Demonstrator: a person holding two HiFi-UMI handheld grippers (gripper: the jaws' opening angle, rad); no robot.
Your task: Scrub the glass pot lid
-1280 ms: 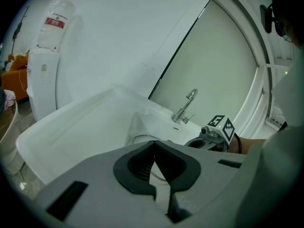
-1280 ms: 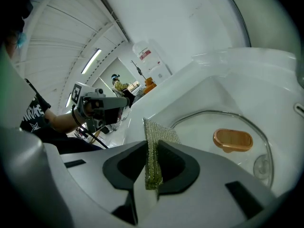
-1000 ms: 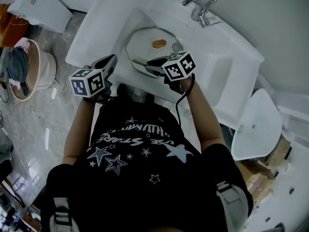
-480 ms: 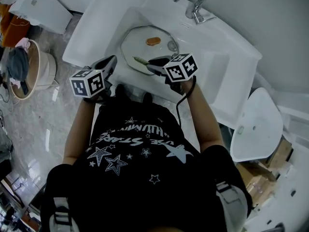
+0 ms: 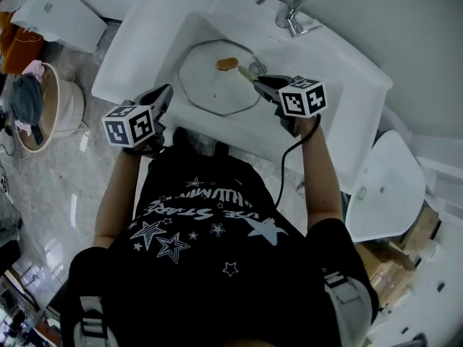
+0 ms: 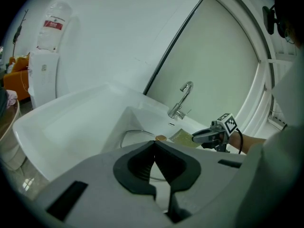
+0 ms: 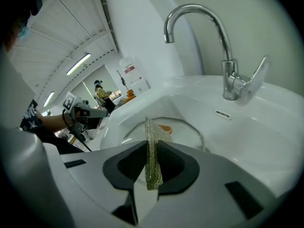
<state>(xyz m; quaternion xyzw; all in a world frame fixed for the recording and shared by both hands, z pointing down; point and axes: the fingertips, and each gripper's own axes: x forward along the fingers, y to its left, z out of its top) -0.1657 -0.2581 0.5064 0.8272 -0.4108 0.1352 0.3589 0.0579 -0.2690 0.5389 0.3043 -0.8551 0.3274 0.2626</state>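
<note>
The glass pot lid (image 5: 210, 85) lies flat in the basin of the sink (image 5: 145, 42), its knob (image 5: 226, 64) toward the far side, and the faucet (image 5: 289, 6) stands behind the basin on the back ledge, to the right of the lid. The right claw (image 5: 262, 80) reaches in from the right over the lid's far right edge, with the scouring pad (image 5: 249, 72) between its jaws, just beside the knob. The left claw (image 5: 165, 94) hangs at the sink's near left rim, outside the basin and well apart from the lid, and a tub (image 5: 72, 92) stands on the floor further left.
</note>
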